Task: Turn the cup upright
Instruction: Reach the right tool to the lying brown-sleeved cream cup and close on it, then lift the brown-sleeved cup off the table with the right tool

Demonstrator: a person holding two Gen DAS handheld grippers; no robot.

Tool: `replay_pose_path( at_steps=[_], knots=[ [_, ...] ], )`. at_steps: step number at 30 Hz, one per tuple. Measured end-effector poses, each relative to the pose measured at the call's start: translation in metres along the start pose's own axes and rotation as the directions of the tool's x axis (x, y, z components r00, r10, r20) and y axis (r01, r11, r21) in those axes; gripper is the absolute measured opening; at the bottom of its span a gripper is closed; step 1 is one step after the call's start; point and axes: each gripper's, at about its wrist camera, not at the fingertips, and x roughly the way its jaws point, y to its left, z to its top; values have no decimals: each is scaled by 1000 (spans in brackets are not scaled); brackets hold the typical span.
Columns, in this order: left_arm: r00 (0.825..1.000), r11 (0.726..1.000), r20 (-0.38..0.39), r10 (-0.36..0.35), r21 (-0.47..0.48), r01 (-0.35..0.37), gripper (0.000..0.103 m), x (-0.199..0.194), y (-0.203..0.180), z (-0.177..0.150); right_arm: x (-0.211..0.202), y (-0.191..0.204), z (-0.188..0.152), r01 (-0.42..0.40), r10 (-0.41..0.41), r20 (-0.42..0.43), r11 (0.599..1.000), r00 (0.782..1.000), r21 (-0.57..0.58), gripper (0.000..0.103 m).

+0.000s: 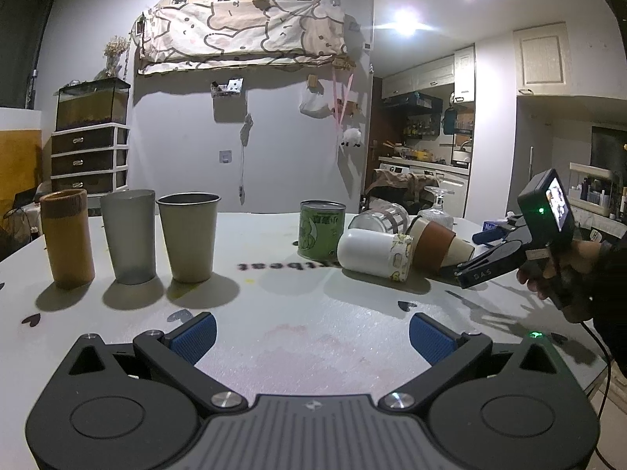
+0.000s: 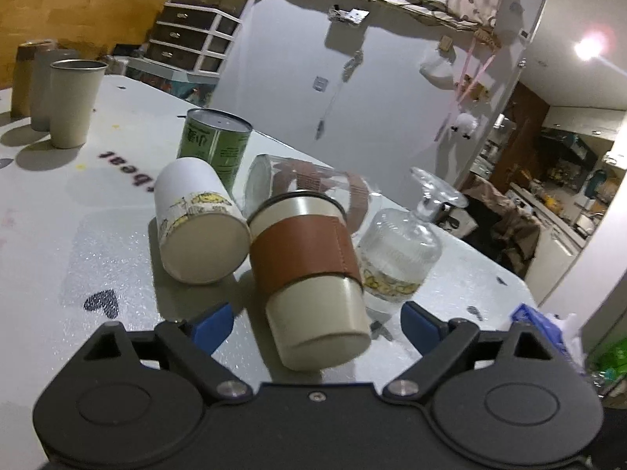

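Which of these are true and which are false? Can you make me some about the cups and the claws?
1. The cup with the brown sleeve is lying on its side. True.
2. The right claw is squeezed shut on that cup. False: its jaws are open on either side of the cup's base, not pressing it.
3. Three cups stand upright in a row: the tan cup, the grey cup and the metal cup. True.
4. The white cup is standing up. False: it lies on its side beside the sleeved cup.
5. The left claw is holding the green can. False: it is open and empty, with the can farther back on the table.
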Motion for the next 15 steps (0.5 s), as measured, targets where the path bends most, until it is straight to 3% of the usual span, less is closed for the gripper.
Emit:
replay_pose_path(
  at_steps=[3,6,8,9,15],
  knots=[
    [1000,1000,-1,-4,-2,4,103,0,1,0,11,-4,-3,-41,41,-21,999,999,10,93],
    [1000,1000,0,1,-13,-1,103,-1,4,1,17,-5,-4,-66,67,-28,997,997,34,85],
    [1000,1000,-1,1,-22,-1,103,-1,6,0,15,-5,-5,-44,45,-15,998,999,42,76],
    [1000,1000,-1,1,-24,-1,103,-1,6,1,13,-5,-5,-33,34,-12,999,999,40,63],
    [1000,999,-2,0,-33,0,103,-1,7,1,-9,0,-9,1,2,-38,996,999,94,61]
  ],
)
